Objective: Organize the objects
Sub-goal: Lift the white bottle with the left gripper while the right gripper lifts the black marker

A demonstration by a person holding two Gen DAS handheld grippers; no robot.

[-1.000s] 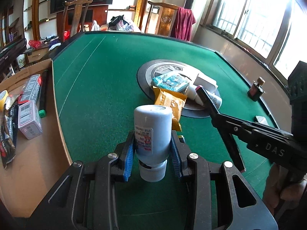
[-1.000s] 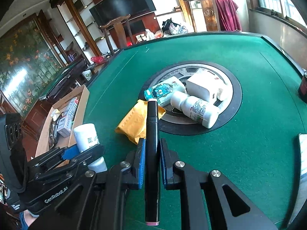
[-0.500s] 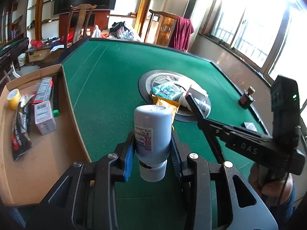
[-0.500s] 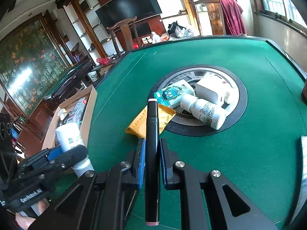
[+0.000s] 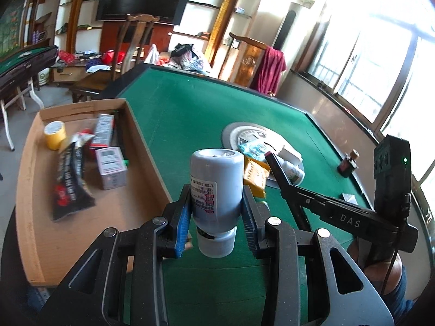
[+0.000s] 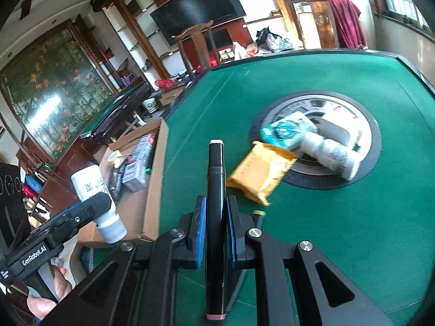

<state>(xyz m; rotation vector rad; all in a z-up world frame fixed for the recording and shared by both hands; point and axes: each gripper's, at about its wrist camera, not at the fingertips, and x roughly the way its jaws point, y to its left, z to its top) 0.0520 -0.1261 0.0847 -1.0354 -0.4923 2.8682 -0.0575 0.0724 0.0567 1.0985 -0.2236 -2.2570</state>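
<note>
My left gripper (image 5: 216, 221) is shut on a white bottle (image 5: 216, 182), held cap-down above the table's near edge beside the cardboard box (image 5: 141, 146). The bottle also shows in the right wrist view (image 6: 92, 187), left of the box (image 6: 155, 190). My right gripper (image 6: 216, 233) is shut on a black marker (image 6: 216, 190) with a pink end, held above the green felt; it also shows in the left wrist view (image 5: 277, 168). On the table's round centre plate (image 6: 372, 133) lie a teal packet (image 6: 288, 133), a white bottle (image 6: 329, 154) and a white box (image 6: 339, 125); a yellow packet (image 6: 261, 171) lies at its edge.
The cardboard box holds a yellow tape roll (image 5: 54, 134), a black snack bag (image 5: 69, 176) and small cartons (image 5: 111, 167). A small dark bottle (image 5: 348, 163) stands near the table's right rim. Chairs and a second table stand beyond the far edge.
Both grippers have moved left toward the cardboard box, each still holding its object. The box now fills more of the left wrist view.
</note>
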